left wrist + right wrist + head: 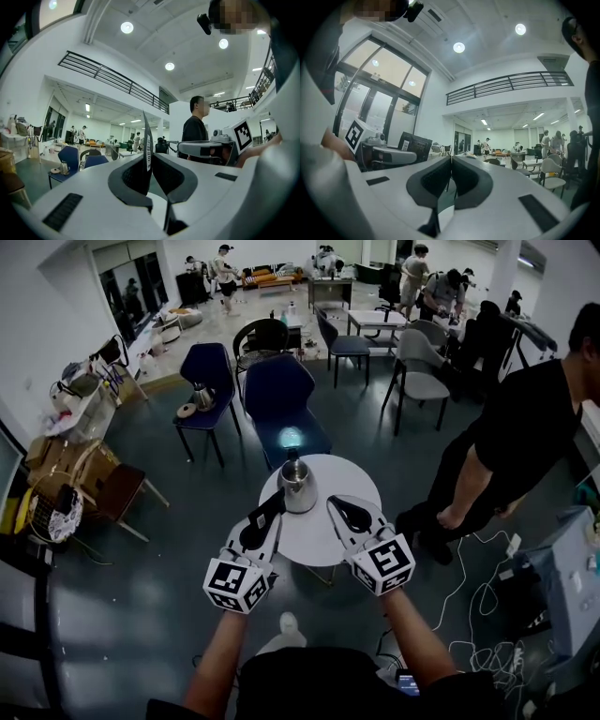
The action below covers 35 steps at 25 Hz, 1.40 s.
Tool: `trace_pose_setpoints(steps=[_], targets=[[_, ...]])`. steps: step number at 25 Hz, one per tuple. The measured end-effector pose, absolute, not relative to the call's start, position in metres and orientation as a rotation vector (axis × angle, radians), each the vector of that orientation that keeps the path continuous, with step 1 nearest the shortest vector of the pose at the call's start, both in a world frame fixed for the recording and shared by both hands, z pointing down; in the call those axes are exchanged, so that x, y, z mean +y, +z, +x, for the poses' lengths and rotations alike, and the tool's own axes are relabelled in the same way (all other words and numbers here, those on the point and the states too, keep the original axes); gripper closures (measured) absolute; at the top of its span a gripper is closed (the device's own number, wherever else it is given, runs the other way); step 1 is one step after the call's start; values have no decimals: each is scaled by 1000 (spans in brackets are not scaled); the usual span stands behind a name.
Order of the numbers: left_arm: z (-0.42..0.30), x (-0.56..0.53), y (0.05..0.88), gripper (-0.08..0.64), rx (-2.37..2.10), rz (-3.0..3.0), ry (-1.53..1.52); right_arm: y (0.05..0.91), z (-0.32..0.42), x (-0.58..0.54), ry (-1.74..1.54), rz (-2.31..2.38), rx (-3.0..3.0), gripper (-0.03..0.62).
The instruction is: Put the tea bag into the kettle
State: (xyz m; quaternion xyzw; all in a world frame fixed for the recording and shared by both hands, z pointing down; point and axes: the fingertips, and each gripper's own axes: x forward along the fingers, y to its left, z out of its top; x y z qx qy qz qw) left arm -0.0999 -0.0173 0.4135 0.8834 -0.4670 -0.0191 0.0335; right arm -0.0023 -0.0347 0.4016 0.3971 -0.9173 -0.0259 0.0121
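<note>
A steel kettle [297, 486] stands at the back of a small round white table [352, 486]. My left gripper [275, 503] is just left of the kettle, tips close to its side. In the left gripper view the left gripper [150, 157] is shut on the tea bag [147, 138], a thin flat packet that sticks up edge-on between the jaws. My right gripper [339, 507] hovers over the table right of the kettle. Its jaws [451, 161] are pressed together with nothing in them. Neither gripper view shows the kettle.
A blue chair [281, 399] stands right behind the table. Another blue chair [208, 371] further left carries a second small kettle [202, 397]. A person in black [525, 442] stands close at the right. Cables [473, 601] lie on the floor there.
</note>
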Motion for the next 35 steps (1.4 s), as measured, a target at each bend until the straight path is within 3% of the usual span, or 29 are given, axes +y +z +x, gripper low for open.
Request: trace_pose_setpoints(steps=[35], targets=[[-213,-153,427,525,-1284,2730,-94,413,-108,-156,-57,1364,-2719,572]])
